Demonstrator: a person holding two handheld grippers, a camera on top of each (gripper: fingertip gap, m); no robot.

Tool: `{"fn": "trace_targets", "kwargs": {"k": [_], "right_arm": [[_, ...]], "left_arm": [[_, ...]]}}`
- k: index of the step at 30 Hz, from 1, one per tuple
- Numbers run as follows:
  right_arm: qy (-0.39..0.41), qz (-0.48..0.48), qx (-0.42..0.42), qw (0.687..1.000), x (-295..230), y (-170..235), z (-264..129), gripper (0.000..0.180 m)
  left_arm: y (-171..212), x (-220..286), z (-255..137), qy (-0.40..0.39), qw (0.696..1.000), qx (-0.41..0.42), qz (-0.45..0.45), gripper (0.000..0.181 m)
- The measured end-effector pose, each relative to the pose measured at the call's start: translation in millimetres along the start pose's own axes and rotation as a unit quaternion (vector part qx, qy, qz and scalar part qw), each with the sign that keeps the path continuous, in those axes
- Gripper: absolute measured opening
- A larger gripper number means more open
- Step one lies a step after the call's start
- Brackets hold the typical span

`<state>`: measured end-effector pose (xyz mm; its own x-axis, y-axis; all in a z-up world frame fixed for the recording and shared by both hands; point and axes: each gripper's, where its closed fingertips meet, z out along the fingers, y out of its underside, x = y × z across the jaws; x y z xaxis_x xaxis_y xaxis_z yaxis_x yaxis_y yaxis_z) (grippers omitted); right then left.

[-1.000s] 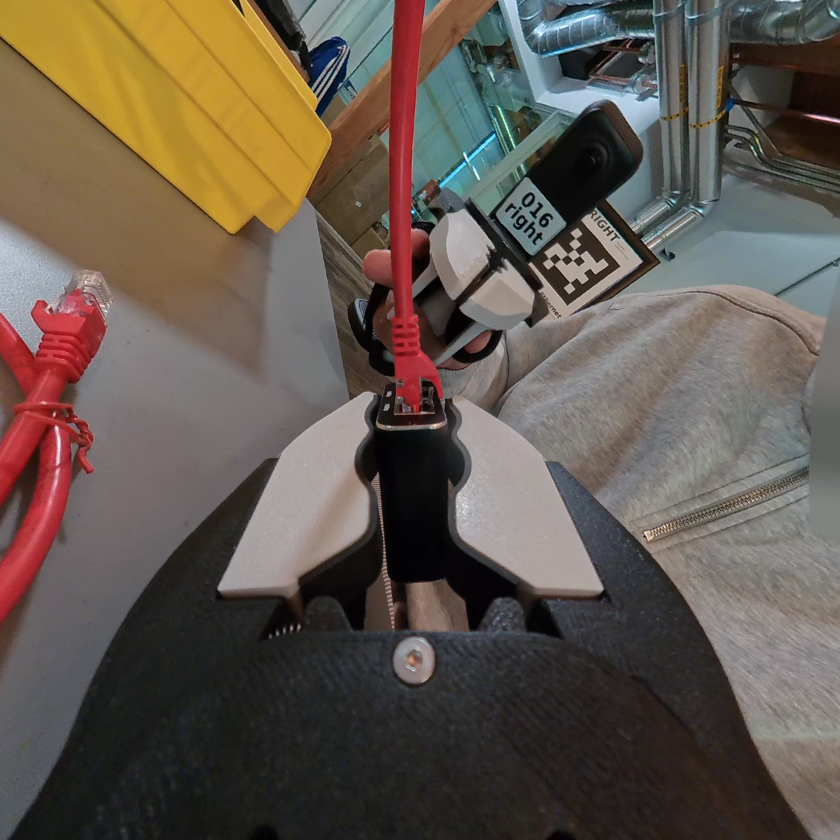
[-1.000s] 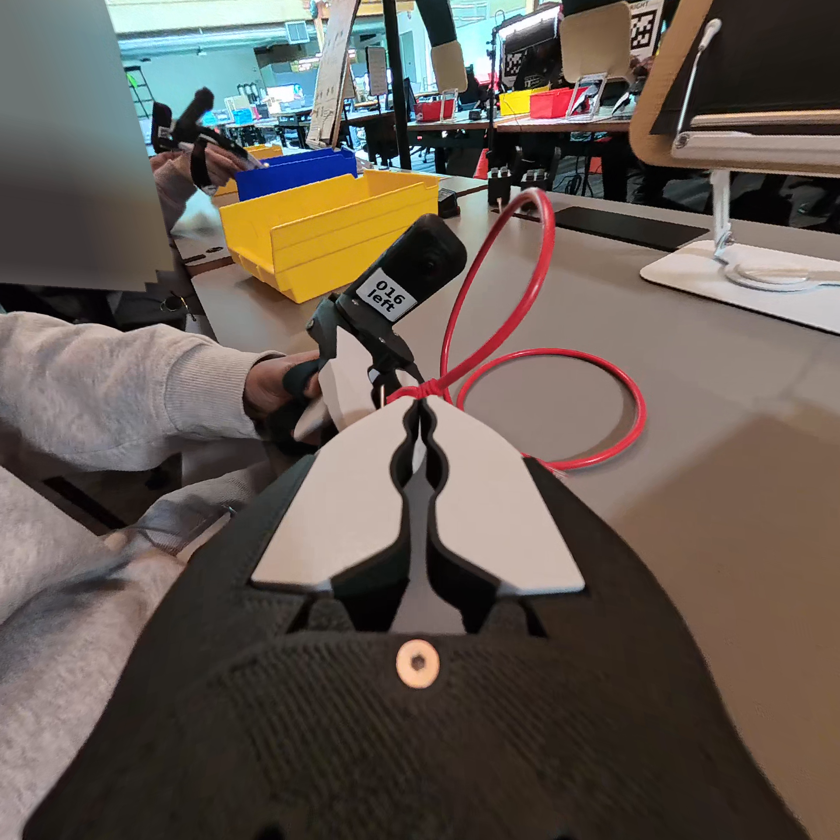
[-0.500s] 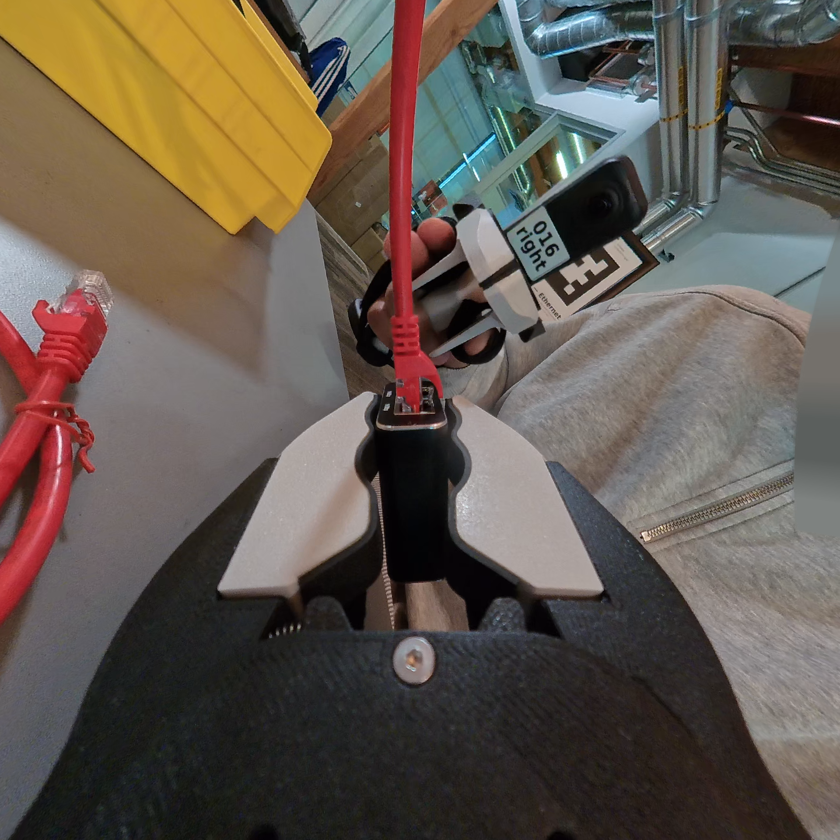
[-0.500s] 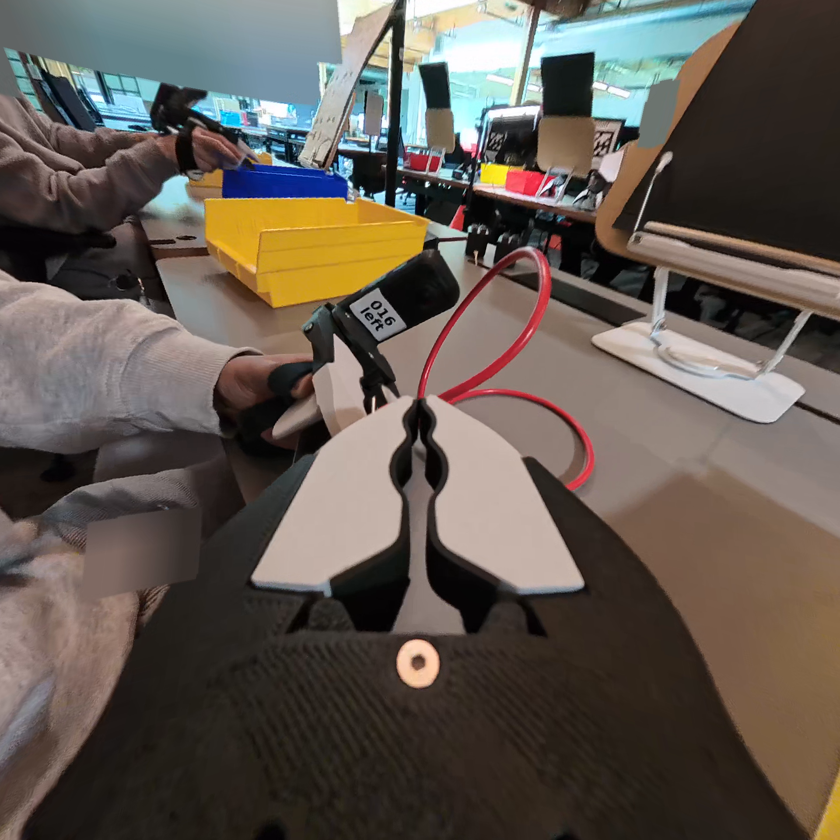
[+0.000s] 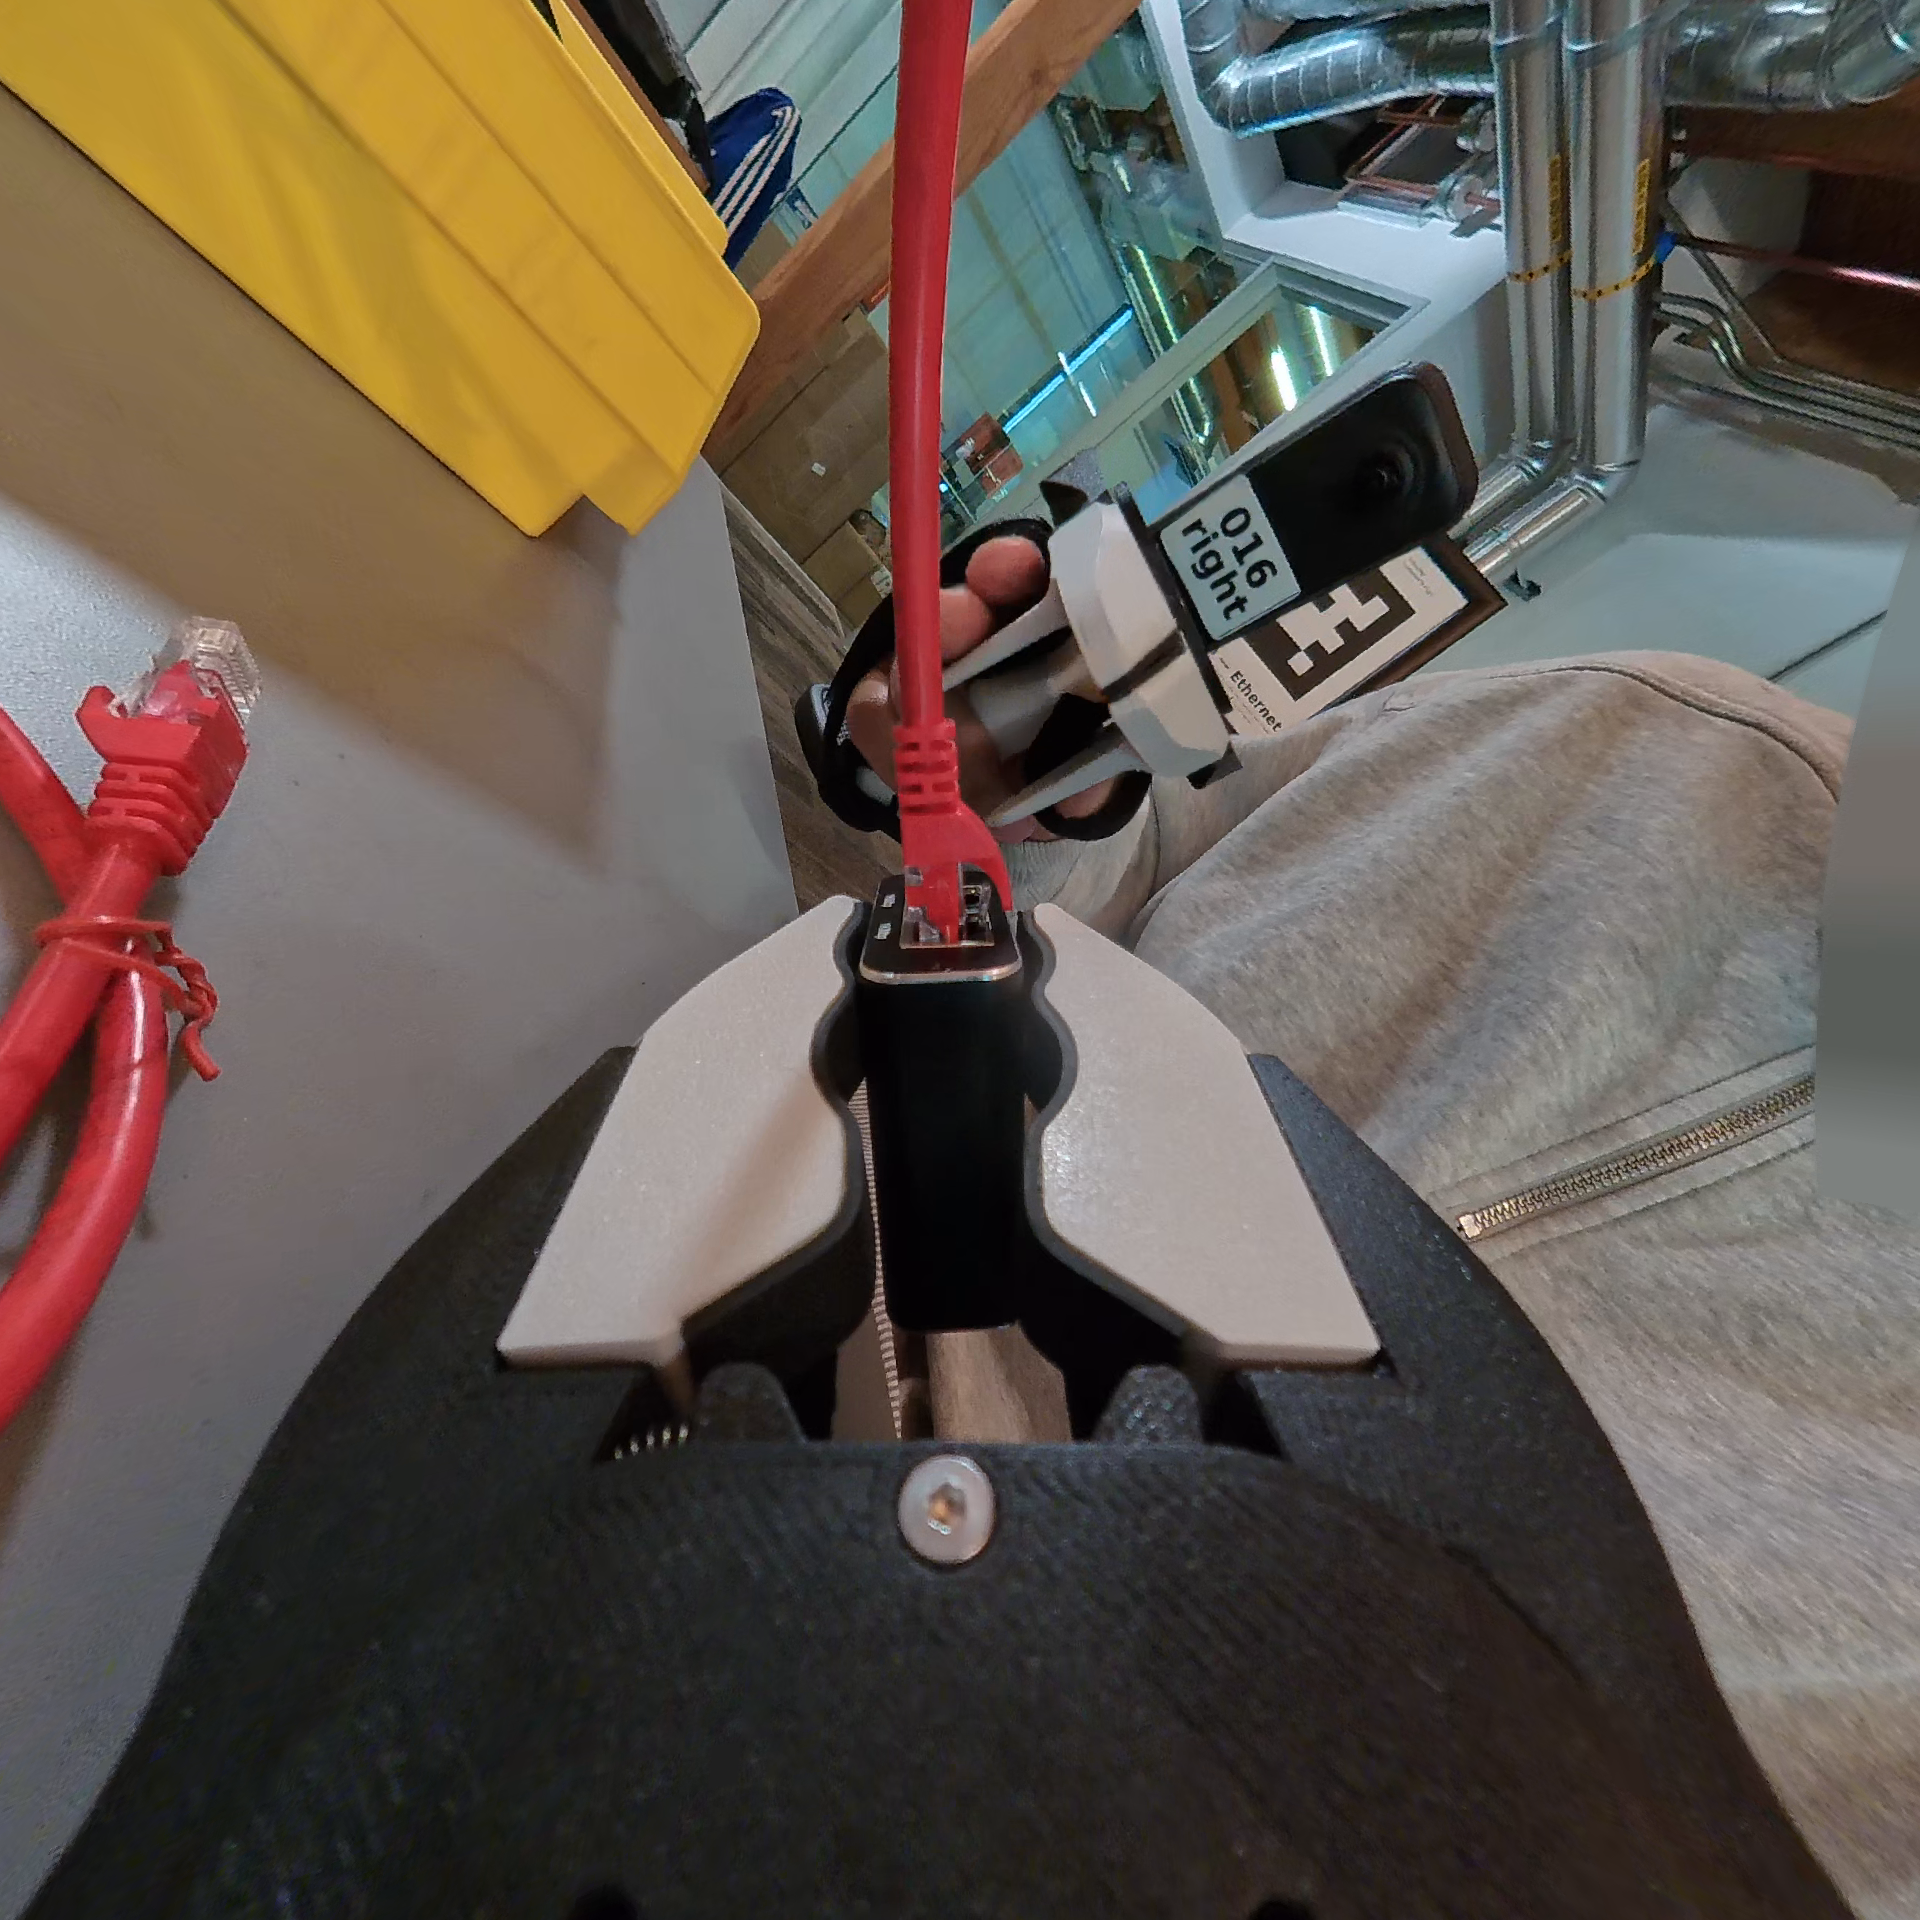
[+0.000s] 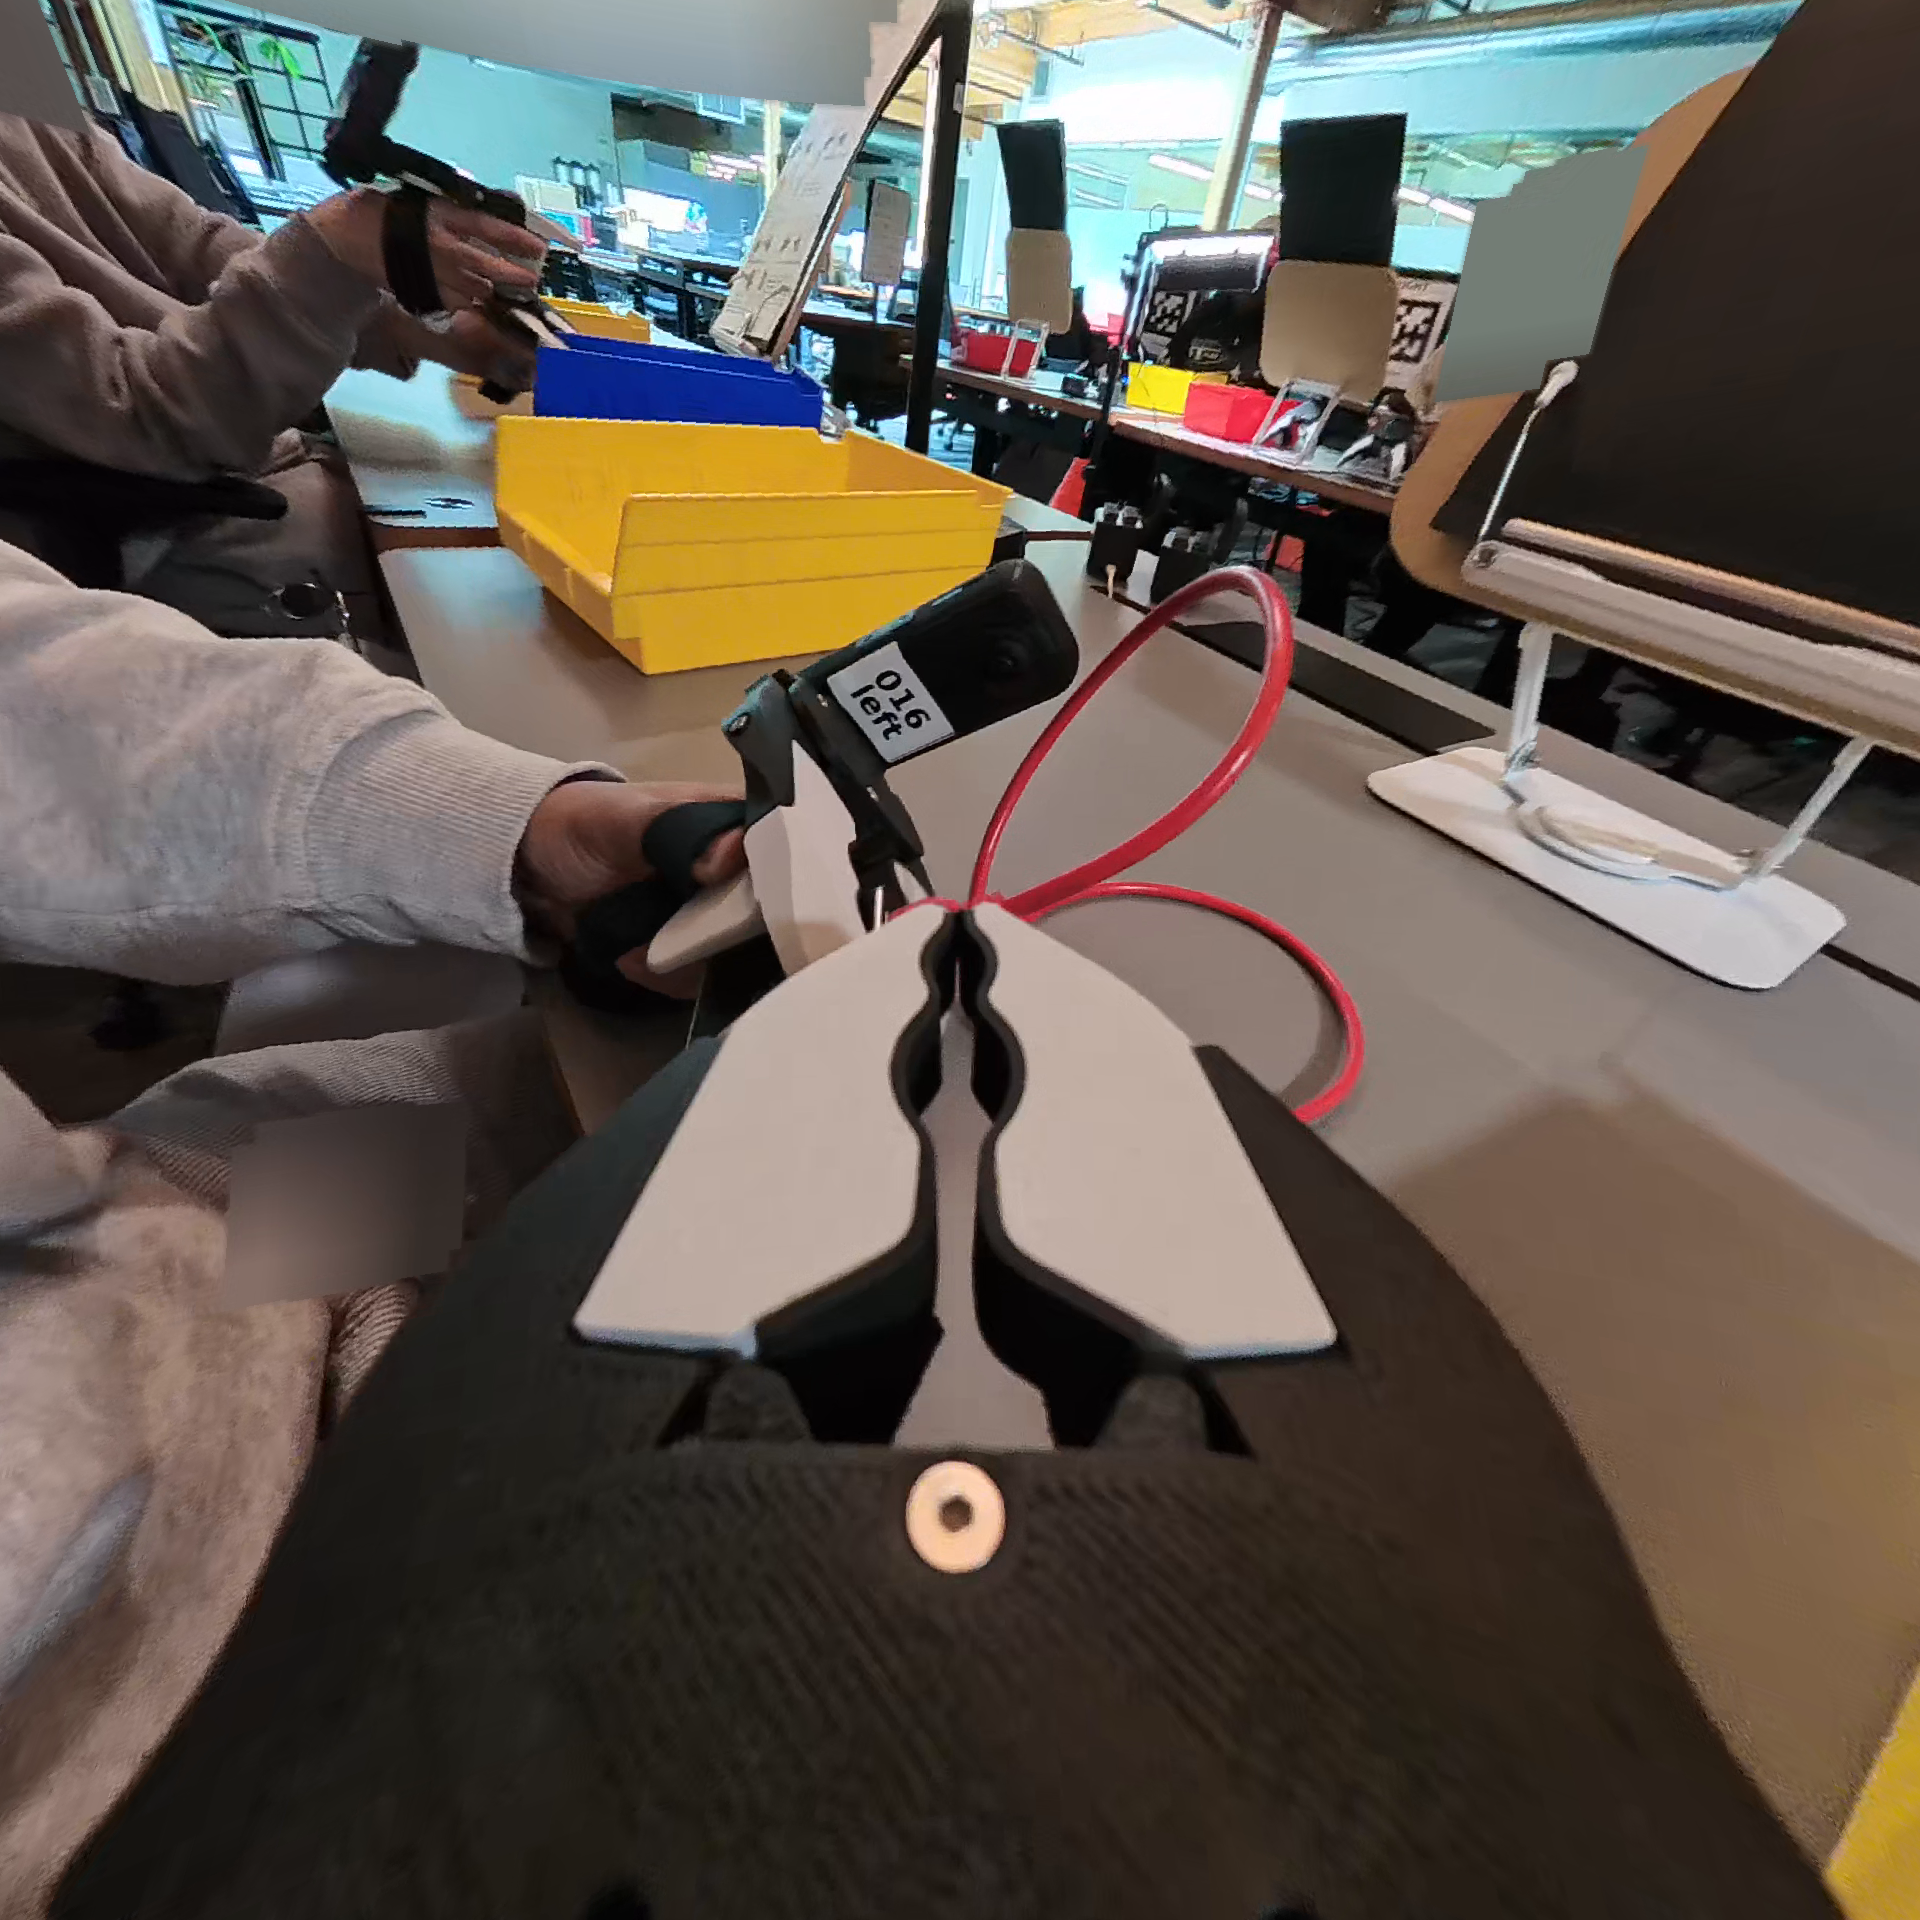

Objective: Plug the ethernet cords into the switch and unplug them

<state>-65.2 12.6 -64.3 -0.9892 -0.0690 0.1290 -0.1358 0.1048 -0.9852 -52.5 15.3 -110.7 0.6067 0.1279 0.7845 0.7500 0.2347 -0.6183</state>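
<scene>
My left gripper [image 5: 940, 930] is shut on a small black switch [image 5: 940, 1143] and holds it upright off the table edge. A red ethernet cord [image 5: 923, 364] is plugged into the switch's top port by its red plug [image 5: 930, 831]. The cord's loop [image 6: 1143, 727] lies on the table in the right wrist view. My right gripper [image 6: 956, 920] is shut and holds nothing. It points at the switch from a short way off. It also shows in the left wrist view [image 5: 1132, 665], just right of the cord. A second red plug [image 5: 171, 727] lies loose at the left.
A yellow bin [image 6: 748, 540] and a blue bin [image 6: 675, 384] stand at the back left of the grey table [image 6: 1558, 1143]. A white laptop stand [image 6: 1610, 883] is at the right. Another person [image 6: 208, 291] works at the far left. My holder's grey sleeve [image 5: 1455, 935] is close by.
My right gripper has drawn back from the plug and swung a little, staying shut. My left gripper still holds the switch with the cord plugged in.
</scene>
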Motion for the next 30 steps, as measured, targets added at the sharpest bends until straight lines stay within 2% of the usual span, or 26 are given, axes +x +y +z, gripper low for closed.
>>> {"fn": "trace_targets", "kwargs": {"k": [6,14,22,30], "right_arm": [[-0.019,-0.014,-0.010,1.000,-7.4,2.4,-0.3,0.000],[-0.061,0.037,0.031,0.997,-5.9,-5.0,-7.3,0.000],[-0.015,-0.028,0.020,0.999,-3.2,-2.1,-1.7,0.000],[-0.024,0.084,0.017,0.996,7.7,7.5,17.6,0.000]], "left_arm": [[-0.2,-0.1,-0.1,0.000,1.000,0.000,0.000,0.025],[-0.2,-0.2,-0.2,-0.001,1.000,0.000,0.000,0.025],[-0.6,-0.9,-0.3,-0.006,1.000,0.002,0.004,0.025],[-4.6,-2.2,-1.2,-0.032,0.999,0.015,0.034,0.025]]}}
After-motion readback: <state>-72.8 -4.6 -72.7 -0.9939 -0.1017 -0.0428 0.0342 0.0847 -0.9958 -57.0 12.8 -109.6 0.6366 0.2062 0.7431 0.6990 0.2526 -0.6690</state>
